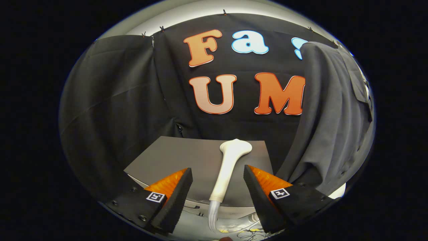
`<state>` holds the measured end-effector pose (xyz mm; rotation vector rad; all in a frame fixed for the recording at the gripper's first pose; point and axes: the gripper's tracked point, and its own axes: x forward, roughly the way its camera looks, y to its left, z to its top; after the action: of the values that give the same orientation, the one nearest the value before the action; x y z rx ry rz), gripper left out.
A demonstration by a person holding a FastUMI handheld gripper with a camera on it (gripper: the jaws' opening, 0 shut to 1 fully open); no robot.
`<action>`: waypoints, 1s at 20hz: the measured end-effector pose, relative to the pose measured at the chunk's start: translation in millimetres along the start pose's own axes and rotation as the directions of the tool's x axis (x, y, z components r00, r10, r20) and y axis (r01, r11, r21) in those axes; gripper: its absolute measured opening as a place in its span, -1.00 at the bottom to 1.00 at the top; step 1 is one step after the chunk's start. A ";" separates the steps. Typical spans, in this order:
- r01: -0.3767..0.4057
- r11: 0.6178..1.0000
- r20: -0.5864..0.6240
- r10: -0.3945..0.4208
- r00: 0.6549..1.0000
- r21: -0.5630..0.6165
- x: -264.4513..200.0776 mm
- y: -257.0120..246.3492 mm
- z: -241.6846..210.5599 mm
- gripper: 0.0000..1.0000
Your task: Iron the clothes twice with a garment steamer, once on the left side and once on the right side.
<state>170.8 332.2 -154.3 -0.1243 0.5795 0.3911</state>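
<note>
White steamer head (230, 160) lies handle-first between my wide-open, empty fingers (218, 190) for an easy grab; grey garment (334, 110) hangs at two o'clock.

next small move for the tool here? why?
Probably ease the tool forward and down, then close on the steamer handle. It lies on the grey table, running between the open fingers, neither touching it. The dark garment hangs beyond on the right, not yet steamed as far as I can tell.
</note>
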 end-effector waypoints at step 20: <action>0.189 0.978 -0.304 -0.156 0.940 0.084 140.4 -31.2 -64.7 0.52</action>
<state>257.7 334.7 -285.9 -0.1260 0.8793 0.1675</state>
